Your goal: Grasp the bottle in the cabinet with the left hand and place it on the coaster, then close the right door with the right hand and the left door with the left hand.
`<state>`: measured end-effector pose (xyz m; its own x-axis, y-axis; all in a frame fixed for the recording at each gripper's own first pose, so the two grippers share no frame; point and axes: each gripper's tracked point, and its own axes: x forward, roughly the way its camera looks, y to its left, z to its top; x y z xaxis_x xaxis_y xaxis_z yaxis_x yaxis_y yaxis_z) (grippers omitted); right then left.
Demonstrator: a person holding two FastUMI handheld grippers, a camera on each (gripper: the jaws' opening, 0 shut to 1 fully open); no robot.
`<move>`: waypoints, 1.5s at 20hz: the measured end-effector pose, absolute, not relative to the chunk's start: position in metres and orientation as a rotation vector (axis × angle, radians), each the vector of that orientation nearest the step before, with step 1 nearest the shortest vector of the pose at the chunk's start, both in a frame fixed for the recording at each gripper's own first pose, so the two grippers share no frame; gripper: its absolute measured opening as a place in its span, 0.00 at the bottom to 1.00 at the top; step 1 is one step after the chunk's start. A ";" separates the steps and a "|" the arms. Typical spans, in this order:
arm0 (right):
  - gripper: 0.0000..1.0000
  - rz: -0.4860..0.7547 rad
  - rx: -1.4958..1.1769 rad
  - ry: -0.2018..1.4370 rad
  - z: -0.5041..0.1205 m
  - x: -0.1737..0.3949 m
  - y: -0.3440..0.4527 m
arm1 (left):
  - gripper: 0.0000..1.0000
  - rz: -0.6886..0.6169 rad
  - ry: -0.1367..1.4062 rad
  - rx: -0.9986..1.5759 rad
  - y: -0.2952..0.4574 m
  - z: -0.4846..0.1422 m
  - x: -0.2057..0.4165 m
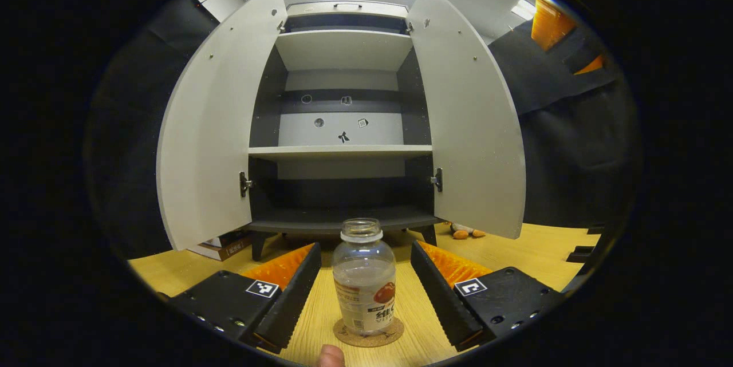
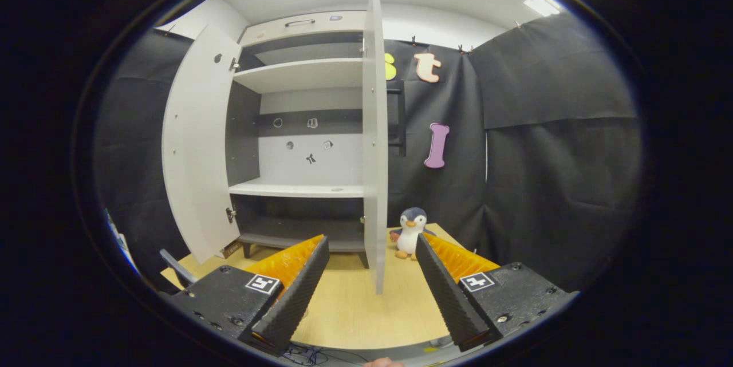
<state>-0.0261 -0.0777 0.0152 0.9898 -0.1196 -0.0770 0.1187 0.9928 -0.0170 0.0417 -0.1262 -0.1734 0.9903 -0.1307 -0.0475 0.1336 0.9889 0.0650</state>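
Between the spread fingers of the left gripper (image 1: 365, 292) the bottle (image 1: 364, 284) stands released on the coaster (image 1: 369, 334), so the right gripper (image 2: 372, 292), also open and empty, must next push the right door (image 2: 375, 138) shut

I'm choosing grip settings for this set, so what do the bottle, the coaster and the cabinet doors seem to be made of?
Bottle: clear plastic, glossy, likely thin; you see through it, and it has a printed label.
Coaster: probably cork, a matte, speckled brown disc.
Cabinet doors: seemingly laminated board, smooth matte light grey, flat panels on metal hinges.
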 end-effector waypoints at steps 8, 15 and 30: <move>0.99 -0.087 -0.004 0.019 0.021 -0.015 -0.075 | 0.95 -0.147 0.046 0.025 -0.099 -0.073 0.032; 0.96 -0.092 -0.006 -0.043 0.039 0.010 -0.099 | 0.95 -0.094 0.035 0.079 -0.071 -0.006 0.039; 0.99 -0.166 0.010 -0.196 0.179 0.100 -0.209 | 0.95 -0.049 0.042 0.049 -0.059 0.007 0.004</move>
